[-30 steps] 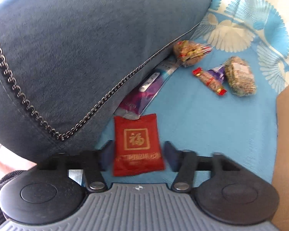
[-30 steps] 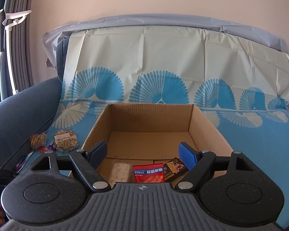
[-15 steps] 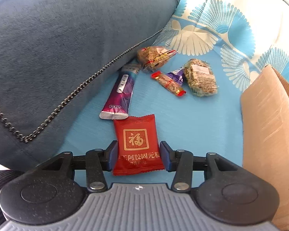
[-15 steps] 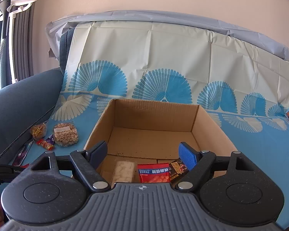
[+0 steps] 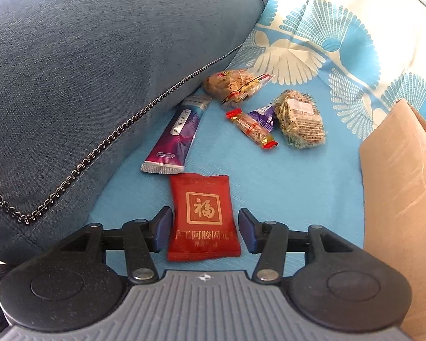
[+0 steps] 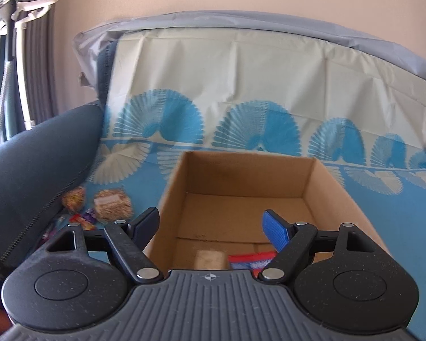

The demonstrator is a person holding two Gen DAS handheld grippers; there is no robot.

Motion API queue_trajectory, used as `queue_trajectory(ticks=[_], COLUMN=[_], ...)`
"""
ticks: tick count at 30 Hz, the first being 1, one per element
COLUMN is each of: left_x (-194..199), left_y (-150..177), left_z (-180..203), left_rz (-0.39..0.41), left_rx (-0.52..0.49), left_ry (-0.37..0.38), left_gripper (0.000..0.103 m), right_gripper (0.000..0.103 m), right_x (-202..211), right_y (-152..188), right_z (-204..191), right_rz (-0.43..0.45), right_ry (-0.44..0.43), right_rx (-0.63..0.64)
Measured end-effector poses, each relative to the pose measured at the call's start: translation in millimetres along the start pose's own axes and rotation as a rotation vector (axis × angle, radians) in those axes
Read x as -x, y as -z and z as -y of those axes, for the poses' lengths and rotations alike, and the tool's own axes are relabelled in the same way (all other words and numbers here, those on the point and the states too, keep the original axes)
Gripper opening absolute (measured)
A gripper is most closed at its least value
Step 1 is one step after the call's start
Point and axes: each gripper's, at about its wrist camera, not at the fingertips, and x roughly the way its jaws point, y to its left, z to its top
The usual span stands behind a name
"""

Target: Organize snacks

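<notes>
between the opening left gripper (image 5: pixel 203 228) pads, the red packet (image 5: pixel 203 217) lies ungrasped; it could be nudged aside; right gripper (image 6: pixel 211 227) is spread, empty.

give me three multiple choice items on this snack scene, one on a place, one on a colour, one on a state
1. Where does the red snack packet lie?
A. inside the cardboard box
B. on the blue cloth, between the left gripper's fingers
C. on top of the grey cushion

2. What colour is the tube-shaped sachet beside the cushion?
A. purple
B. yellow
C. white

3. What is the right gripper holding?
A. a cracker pack
B. a red packet
C. nothing

Answers:
1 B: the packet lies flat on the cloth with a left gripper finger on each side, jaws opening.
2 A: its wrapper is purple.
3 C: its jaws stand wide above the cardboard box with nothing between them.
</notes>
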Motion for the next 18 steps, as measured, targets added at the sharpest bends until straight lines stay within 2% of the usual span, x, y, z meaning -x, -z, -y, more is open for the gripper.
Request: queue_trajectory(ticks=[6,8,9,10,13,18], left_x=[-3,-3,-3,-3,-4,-5], left_y=[-2,-4,-5,-5,-8,-11], left_z=[-1,-4,-6,-9,-15,-20], left_rz=[0.007,0.008,0.007,0.006,-0.005,-0.018], left_rx=[0.0,0.021,0.037,0.055,0.093,0.125], left_ry=[0.003,0.008,0.013,0.019,0.045,0.069], left_gripper=[0.054,0.049,0.042,0.035,0.031,0.032], right_gripper=[0.082,0.084,0.085,0.086,0.09,0.092], right_x=[-43,-63,-75,-87,-124,-183], right_y=[-39,-47,-48,-49,-45,-28], right_z=[-47,-60,-65,-71,-85,-99], right_rz=[-0.019,-0.045,-0.064,-0.084,-0.157,-0.285], right_ry=[-0.154,-0.185,-0.195,-0.202,-0.206,-0.174], right_rx=[0.014,0.005,0.0,-0.003,0.002,0.001])
